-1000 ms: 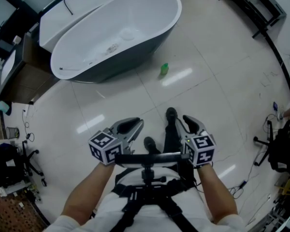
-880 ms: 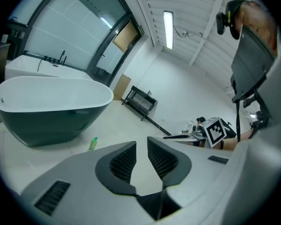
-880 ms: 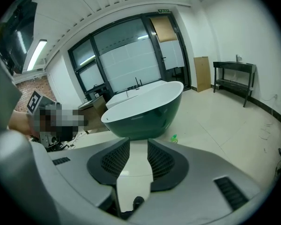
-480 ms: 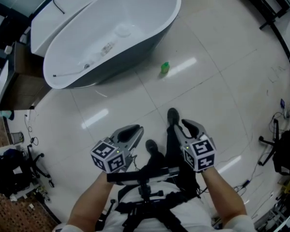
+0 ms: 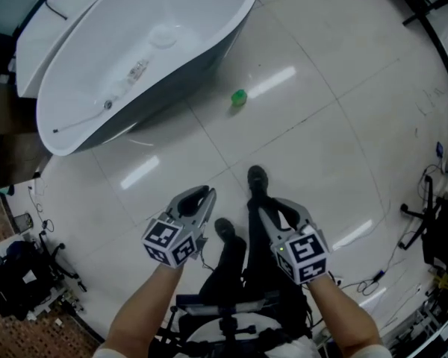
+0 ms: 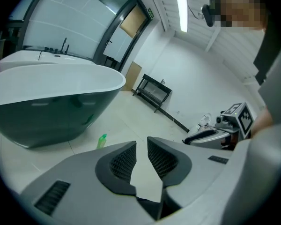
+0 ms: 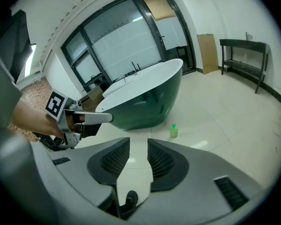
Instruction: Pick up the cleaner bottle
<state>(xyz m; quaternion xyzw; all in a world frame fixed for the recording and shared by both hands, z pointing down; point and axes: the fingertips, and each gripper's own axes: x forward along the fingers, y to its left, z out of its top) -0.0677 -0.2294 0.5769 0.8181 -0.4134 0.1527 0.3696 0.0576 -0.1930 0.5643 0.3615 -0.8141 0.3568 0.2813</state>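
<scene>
Cleaner bottle (image 5: 239,97) stands upright on the floor, near the dark wall of the bathtub (image 5: 198,69), at 12 o'clock and well apart from both tools. Left hand-held gripper (image 5: 201,195) and right hand-held gripper (image 5: 278,209): jaws slightly parted, nothing between them, neither clearly nearer. Path bare save the person's forward shoe (image 5: 257,177).

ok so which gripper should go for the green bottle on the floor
Right, narrowly. The left gripper and right gripper are both open, empty and far from the cleaner bottle. From the right it sits just beside the jaw line over open floor; the bathtub crowds the left side.
</scene>
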